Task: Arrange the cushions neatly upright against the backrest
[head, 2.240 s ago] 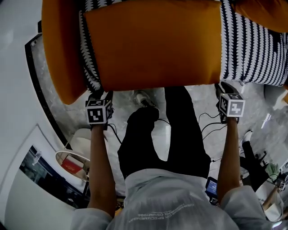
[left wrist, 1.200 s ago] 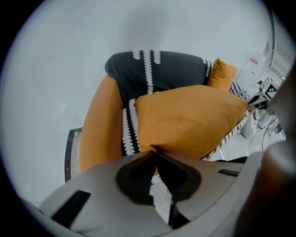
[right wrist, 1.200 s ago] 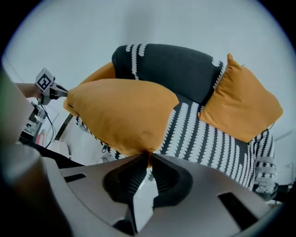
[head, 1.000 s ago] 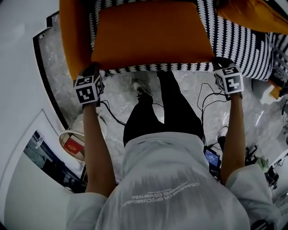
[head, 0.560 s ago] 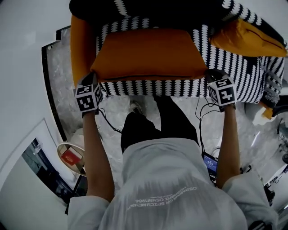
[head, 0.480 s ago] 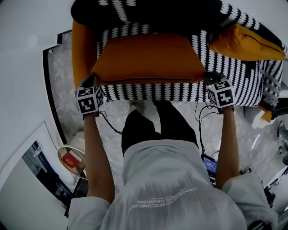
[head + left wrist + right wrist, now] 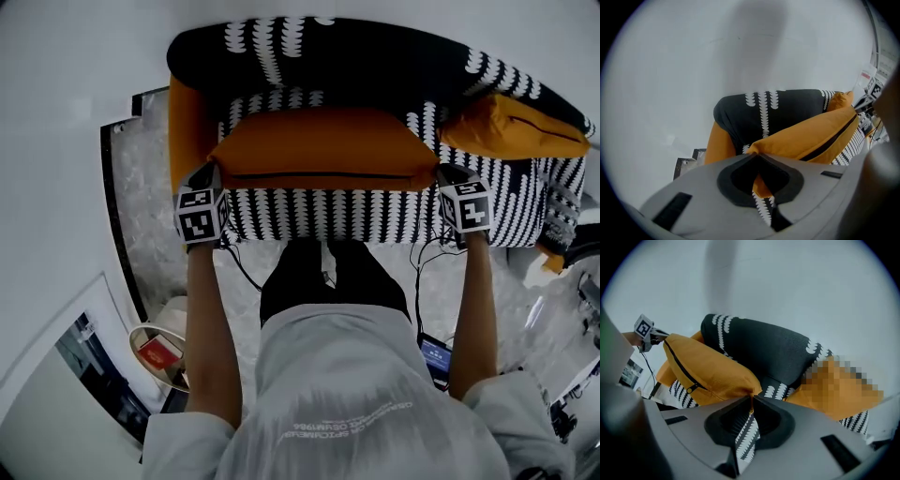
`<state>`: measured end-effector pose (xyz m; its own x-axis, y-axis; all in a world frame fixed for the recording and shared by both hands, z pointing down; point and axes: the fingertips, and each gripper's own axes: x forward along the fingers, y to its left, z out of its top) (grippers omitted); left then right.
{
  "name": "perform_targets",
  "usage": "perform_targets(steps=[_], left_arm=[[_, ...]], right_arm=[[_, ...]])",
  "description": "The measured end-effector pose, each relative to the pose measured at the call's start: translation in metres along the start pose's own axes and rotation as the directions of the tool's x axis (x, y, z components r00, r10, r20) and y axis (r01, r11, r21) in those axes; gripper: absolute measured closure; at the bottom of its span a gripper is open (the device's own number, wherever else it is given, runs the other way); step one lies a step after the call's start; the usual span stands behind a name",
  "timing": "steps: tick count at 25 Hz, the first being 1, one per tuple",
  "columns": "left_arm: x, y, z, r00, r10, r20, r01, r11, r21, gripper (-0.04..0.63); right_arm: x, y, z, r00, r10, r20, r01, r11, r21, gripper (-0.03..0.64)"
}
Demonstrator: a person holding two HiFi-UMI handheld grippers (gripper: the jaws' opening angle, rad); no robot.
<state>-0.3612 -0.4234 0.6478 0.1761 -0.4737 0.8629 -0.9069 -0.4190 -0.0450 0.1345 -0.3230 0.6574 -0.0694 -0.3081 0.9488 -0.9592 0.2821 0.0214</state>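
Holding the orange cushion (image 7: 323,150) by its two end corners, the left hand-held gripper (image 7: 212,172) and the right hand-held gripper (image 7: 441,172) are both clamped on fabric. The right jaws have just been closing further on their corner. The cushion hangs lengthwise over the striped seat (image 7: 375,214), in front of the black backrest (image 7: 375,61) and not yet against it.

Judged risks:
- Each pinch takes only a thin corner tip, so fabric may slip out under the cushion's weight.
- Uneven release would leave the cushion tilted.
- Release too far forward may let it flop flat.
- Drift to the right would crowd the second cushion (image 7: 511,127).
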Motion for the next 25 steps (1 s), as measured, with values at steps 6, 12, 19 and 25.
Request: perform_targets(steps=[6,12,19,25], left_arm=[[0.014,0.015,0.047,0.998,-0.024,0.063,0.025,1.0,-0.004,0.571],[0.037,0.021,0.084,0.997,-0.029,0.066,0.027,0.999,0.03,0.569],[0.059,0.03,0.126,0.997,0.008,0.078,-0.008,1.0,0.007,0.566],[0.076,0.041,0.152,0.996,0.009,0.091,-0.009,1.0,0.007,0.563]], right_arm=[[-0.001,-0.02,0.048,0.997,-0.075,0.006,0.074,0.993,0.091,0.586],[0.01,-0.042,0.079,0.995,-0.09,0.048,0.081,0.984,0.156,0.586],[0.022,-0.07,0.114,0.988,-0.112,0.108,0.087,0.972,0.216,0.586],[0.033,-0.083,0.139,0.983,-0.141,0.118,0.113,0.969,0.219,0.586]])
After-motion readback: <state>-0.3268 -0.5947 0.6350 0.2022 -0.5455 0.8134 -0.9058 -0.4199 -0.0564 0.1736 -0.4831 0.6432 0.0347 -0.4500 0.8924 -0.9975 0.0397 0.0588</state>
